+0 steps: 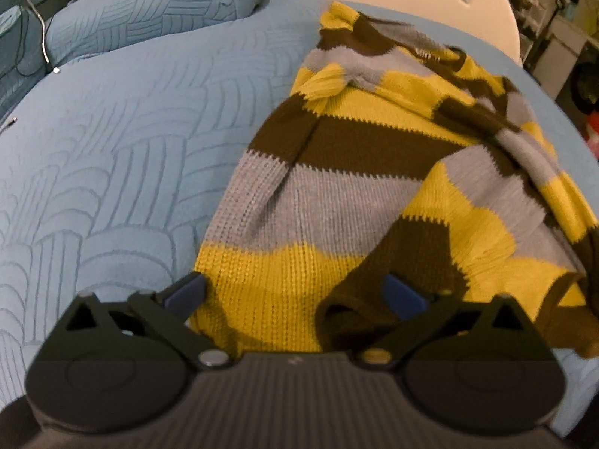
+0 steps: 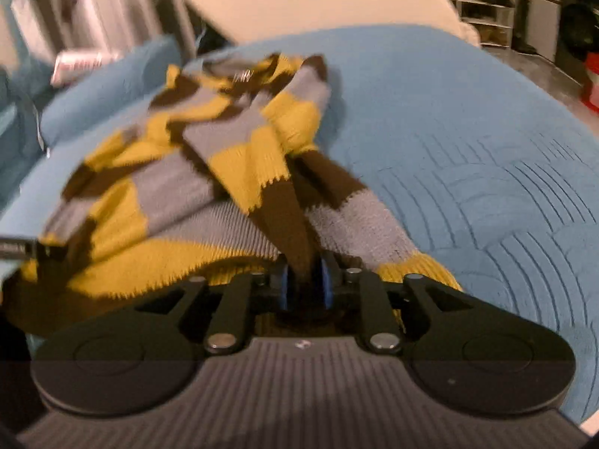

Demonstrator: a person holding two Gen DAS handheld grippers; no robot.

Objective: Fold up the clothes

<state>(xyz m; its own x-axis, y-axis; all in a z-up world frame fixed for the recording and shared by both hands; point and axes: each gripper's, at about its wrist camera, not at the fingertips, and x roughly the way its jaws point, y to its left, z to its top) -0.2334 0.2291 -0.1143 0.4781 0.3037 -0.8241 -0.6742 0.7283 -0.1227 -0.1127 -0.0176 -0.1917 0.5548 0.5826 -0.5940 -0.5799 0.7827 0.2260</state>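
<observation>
We hold a brown fold of the striped sweater [image 2: 239,172] clamped in the right gripper [image 2: 305,288]. The sweater lies on the blue quilt [image 1: 112,157], its length running toward 12 o'clock. The left gripper [image 1: 295,295] stands open, straddling the near hem.

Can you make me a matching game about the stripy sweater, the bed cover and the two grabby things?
Things:
1. left hand-held gripper
2. right hand-held gripper
3. sweater
4. quilt

Descriptions:
A. plain blue, stitched with curved lines
B. jaws wide apart over a yellow stripe
C. yellow, brown and grey stripes
D. pinching a fold of brown knit

Pairs: 1-B, 2-D, 3-C, 4-A
</observation>
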